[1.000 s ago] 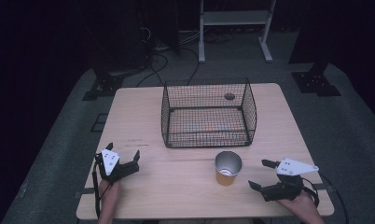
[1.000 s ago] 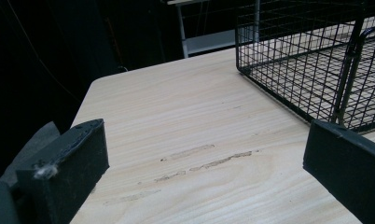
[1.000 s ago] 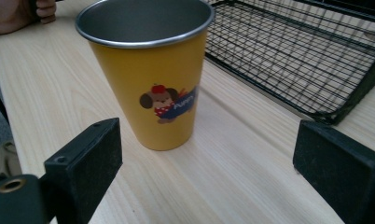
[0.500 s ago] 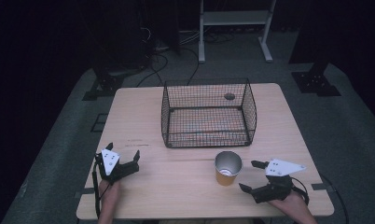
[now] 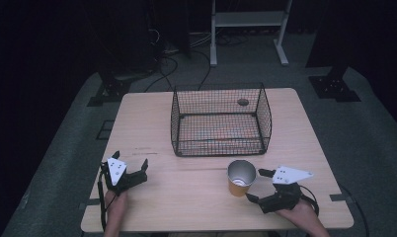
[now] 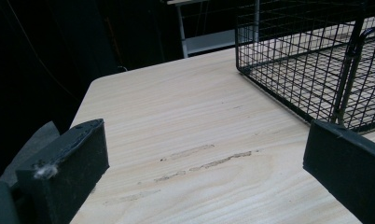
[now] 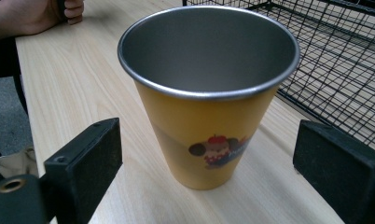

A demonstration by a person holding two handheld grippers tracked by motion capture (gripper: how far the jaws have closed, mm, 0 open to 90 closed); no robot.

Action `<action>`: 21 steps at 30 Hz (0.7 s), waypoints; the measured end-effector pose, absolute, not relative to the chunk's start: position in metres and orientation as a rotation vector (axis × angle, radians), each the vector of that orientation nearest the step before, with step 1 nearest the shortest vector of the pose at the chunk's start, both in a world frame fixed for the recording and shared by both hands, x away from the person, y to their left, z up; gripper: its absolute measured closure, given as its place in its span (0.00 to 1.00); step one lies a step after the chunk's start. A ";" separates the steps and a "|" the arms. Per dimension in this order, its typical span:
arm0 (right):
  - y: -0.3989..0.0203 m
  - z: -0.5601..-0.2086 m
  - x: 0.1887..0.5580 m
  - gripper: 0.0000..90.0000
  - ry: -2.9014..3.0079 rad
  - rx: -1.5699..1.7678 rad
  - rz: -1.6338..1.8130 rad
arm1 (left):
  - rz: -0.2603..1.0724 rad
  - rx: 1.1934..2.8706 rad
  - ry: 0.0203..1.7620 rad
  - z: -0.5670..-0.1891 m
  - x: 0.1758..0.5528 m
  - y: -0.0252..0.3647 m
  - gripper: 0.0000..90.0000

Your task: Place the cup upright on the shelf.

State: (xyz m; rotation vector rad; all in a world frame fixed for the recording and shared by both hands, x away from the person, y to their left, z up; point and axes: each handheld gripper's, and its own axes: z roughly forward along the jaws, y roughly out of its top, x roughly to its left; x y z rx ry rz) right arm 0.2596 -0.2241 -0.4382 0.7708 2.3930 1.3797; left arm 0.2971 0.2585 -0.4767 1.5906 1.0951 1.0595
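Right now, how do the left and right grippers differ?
The right gripper points at the yellow cup, its open jaws level with the cup's sides; the left gripper faces bare table, nothing between its jaws. The right sits by the table's right front, the left by the left front. Both are open, hand-held, low over the table.

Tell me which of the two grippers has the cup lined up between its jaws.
The right gripper: its open jaws flank the orange cup without touching it. The left gripper is also open, but over bare table beside the wire basket.
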 end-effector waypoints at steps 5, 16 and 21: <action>-0.218 -0.438 0.263 0.08 2.388 0.776 1.376 | 1.058 1.588 1.097 -0.477 0.297 0.259 0.00; -0.206 -0.439 0.273 0.08 2.384 0.798 1.361 | 1.058 1.591 1.095 -0.477 0.297 0.259 0.00; -0.199 -0.438 0.276 0.08 2.376 0.784 1.365 | 1.057 1.591 1.096 -0.477 0.297 0.259 0.00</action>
